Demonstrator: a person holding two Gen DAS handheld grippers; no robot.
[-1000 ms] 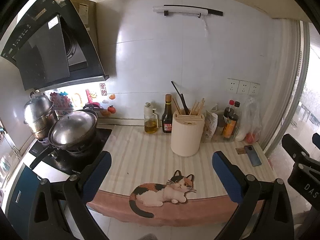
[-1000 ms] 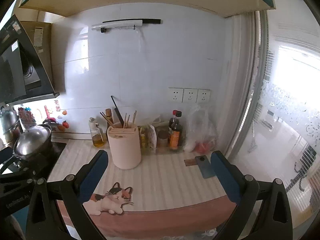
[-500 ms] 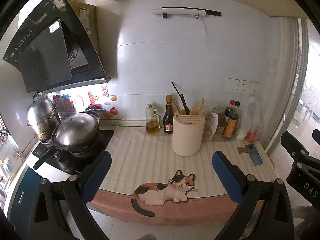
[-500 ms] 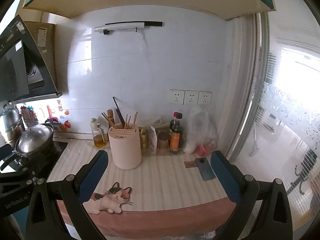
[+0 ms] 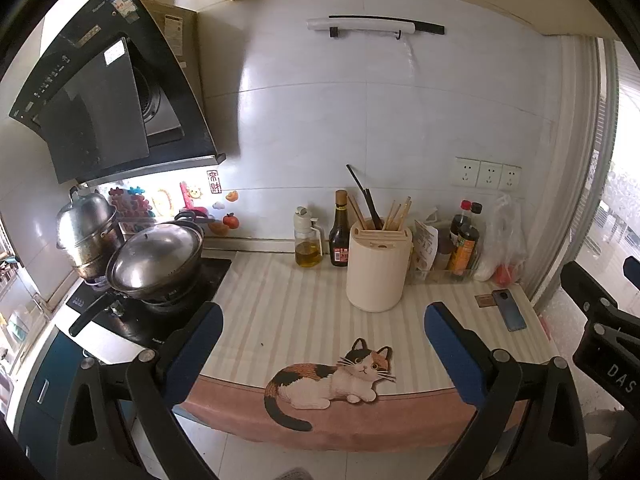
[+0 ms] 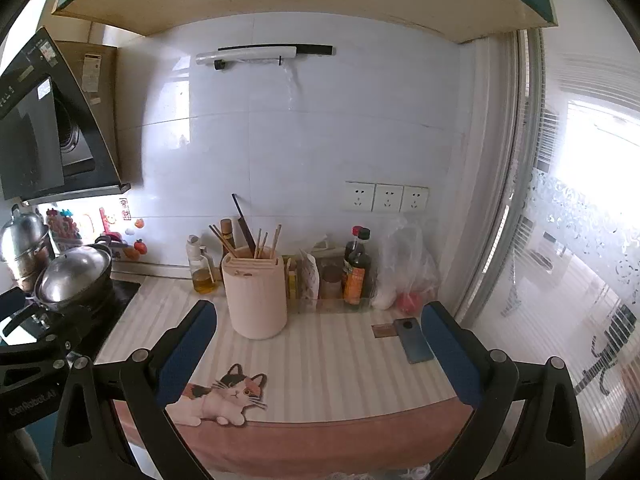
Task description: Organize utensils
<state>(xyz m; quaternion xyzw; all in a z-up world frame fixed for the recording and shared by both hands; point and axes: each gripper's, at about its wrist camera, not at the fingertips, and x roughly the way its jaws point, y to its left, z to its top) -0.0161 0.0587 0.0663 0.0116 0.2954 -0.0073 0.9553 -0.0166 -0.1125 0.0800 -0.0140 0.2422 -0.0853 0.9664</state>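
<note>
Left gripper [image 5: 320, 332] spread wide and empty, right gripper [image 6: 318, 330] likewise, cream utensil holder [image 5: 378, 270] beyond, untouched

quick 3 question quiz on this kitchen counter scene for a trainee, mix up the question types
1. True or false: both tongs, left and right, are open and hold nothing.
2. What stands directly left of the cream utensil holder in the left wrist view: A the dark sauce bottle, B the phone, C the wok?
3. Fill in: the chopsticks stand in the ____.

Key: 1 true; 2 A; 3 utensil holder.
</note>
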